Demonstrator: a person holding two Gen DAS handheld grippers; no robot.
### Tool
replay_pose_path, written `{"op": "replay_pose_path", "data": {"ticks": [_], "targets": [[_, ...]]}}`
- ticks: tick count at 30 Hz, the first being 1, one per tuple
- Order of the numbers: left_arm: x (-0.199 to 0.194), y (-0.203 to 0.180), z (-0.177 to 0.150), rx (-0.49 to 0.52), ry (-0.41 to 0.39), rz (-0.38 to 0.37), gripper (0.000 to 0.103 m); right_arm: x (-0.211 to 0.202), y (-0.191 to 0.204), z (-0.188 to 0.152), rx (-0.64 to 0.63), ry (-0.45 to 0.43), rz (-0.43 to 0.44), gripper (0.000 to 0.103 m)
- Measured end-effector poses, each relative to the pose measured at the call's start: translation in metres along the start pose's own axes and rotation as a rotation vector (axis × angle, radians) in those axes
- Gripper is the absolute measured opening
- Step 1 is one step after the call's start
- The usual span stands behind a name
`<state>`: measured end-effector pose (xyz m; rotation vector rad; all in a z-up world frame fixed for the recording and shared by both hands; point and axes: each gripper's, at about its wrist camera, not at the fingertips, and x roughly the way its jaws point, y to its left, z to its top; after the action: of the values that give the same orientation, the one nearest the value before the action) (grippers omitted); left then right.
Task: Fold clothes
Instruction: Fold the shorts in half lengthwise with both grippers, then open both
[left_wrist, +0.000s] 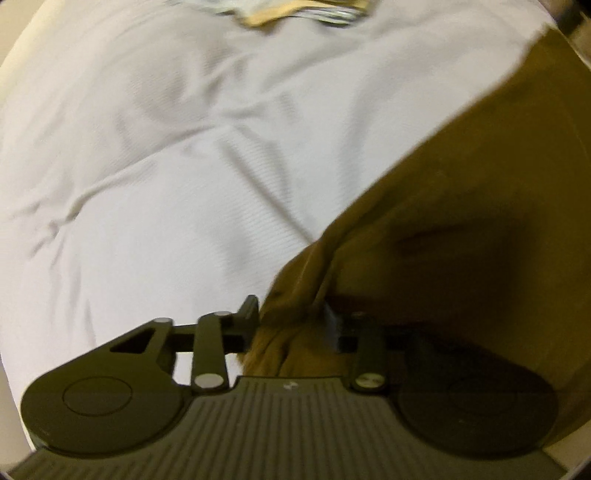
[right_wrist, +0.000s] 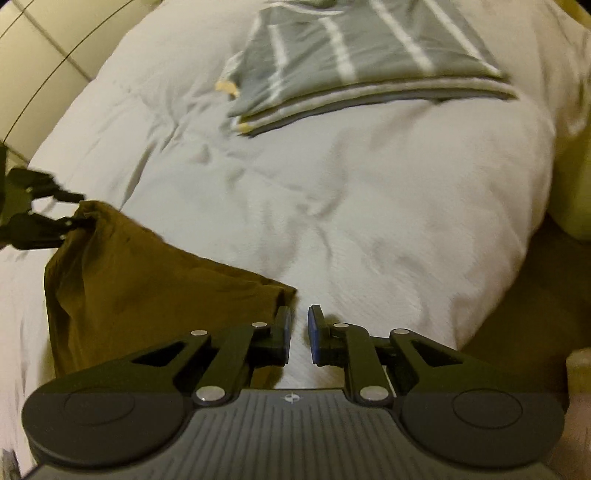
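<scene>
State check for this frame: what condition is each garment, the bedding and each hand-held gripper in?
Brown garment: unfolded, one end lifted.
Grey striped garment: folded, lying flat.
White duvet: wrinkled.
Left hand-held gripper: shut on the brown garment.
Right hand-held gripper: slightly open, empty, beside the garment's corner.

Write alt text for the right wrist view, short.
The right tongs hover slightly open and empty over a white duvet, beside the corner of a brown garment. At far left the left tongs pinch that garment's other corner. A folded grey striped garment lies farther back.
</scene>
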<state>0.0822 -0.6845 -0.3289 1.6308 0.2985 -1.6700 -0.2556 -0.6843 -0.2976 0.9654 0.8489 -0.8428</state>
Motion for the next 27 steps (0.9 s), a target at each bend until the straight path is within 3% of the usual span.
{"op": "replay_pose_path", "data": {"ticks": [6,11,20,27], "targets": [[-0.019,0.022,-0.032,-0.201,-0.002,0.017,0.039,-0.001,0.019,-0.003,-0.064,-0.015,0.034,0.022],[-0.01,0.029,-0.05,-0.359,0.004,-0.036,0.039,0.017,0.026,-0.005,-0.083,0.033,0.016,0.024],[0.033,0.05,-0.044,-0.538,0.032,-0.03,0.048,0.02,0.022,-0.012,-0.112,0.054,-0.007,0.024],[-0.006,0.058,-0.064,-0.689,-0.058,-0.028,0.042,0.004,0.032,-0.006,-0.205,0.028,0.032,0.024]]}}
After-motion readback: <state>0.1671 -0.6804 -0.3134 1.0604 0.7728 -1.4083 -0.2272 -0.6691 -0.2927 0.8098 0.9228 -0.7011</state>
